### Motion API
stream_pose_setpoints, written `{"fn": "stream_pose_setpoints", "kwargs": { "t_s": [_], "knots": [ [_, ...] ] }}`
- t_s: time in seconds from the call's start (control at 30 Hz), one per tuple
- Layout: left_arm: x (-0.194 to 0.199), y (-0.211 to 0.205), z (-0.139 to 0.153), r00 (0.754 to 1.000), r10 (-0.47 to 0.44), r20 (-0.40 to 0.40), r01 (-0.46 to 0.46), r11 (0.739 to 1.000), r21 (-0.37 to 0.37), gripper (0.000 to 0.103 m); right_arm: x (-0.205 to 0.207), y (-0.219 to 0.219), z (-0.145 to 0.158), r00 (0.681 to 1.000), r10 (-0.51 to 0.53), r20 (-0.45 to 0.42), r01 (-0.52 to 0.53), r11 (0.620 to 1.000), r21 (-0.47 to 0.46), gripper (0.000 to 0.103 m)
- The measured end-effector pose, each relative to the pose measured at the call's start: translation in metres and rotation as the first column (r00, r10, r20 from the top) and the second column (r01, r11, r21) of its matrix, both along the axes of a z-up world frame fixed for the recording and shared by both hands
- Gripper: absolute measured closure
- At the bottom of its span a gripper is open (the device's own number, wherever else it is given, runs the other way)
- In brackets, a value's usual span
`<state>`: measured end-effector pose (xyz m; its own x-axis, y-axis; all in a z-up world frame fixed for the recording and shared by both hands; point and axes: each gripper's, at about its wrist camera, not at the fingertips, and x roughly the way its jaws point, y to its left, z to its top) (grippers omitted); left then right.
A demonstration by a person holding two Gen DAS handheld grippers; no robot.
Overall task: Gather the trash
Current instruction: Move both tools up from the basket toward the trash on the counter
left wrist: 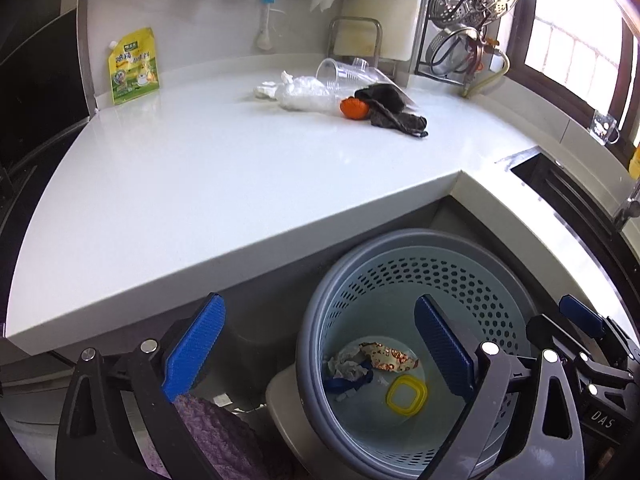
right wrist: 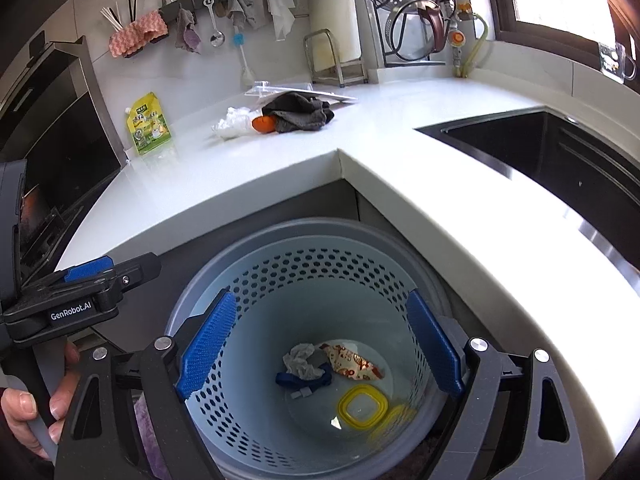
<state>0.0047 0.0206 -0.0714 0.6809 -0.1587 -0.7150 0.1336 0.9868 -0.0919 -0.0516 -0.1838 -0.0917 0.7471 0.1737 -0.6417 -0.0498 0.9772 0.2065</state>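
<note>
Bin (right wrist: 256, 280) mouth open above; countertop (right wrist: 400, 184) edge crowds its far side.

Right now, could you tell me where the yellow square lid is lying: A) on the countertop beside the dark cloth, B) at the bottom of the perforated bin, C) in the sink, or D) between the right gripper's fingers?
B: the yellow square lid lies on the perforated bin's floor, beside crumpled paper.

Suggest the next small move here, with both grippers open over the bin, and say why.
Probably lift the right gripper away from the trash bin toward the pile on the counter. Its jaws are open with nothing between them, the left gripper likewise, while the orange peel, crumpled plastic and plastic cup lie uncollected.
</note>
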Motion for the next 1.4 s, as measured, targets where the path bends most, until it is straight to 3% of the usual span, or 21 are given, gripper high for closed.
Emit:
{"fn": "stream_pose_setpoints", "kwargs": {
  "t_s": [0.43,0.7,1.07,1.4],
  "knots": [
    [0.063,0.025,0.047,0.992,0.082,0.094,-0.081,0.996,-0.022,0.006,0.098,0.002,0.067,0.990,0.035,0.138,-0.031,0.999,-0.029,0.020],
    [0.113,0.034,0.063,0.985,0.115,0.128,-0.114,0.993,-0.017,0.006,0.164,0.018,0.089,0.985,0.066,0.157,-0.056,0.996,-0.066,0.020],
    [0.147,0.040,0.056,0.987,0.117,0.115,-0.114,0.993,-0.030,0.007,0.245,0.058,0.081,0.983,0.135,0.125,-0.118,0.983,-0.142,0.020],
    [0.162,0.045,0.041,0.991,0.115,0.072,-0.111,0.993,-0.048,0.007,0.279,0.078,0.060,0.985,0.145,0.089,-0.118,0.959,-0.259,0.020]
  ]
}}
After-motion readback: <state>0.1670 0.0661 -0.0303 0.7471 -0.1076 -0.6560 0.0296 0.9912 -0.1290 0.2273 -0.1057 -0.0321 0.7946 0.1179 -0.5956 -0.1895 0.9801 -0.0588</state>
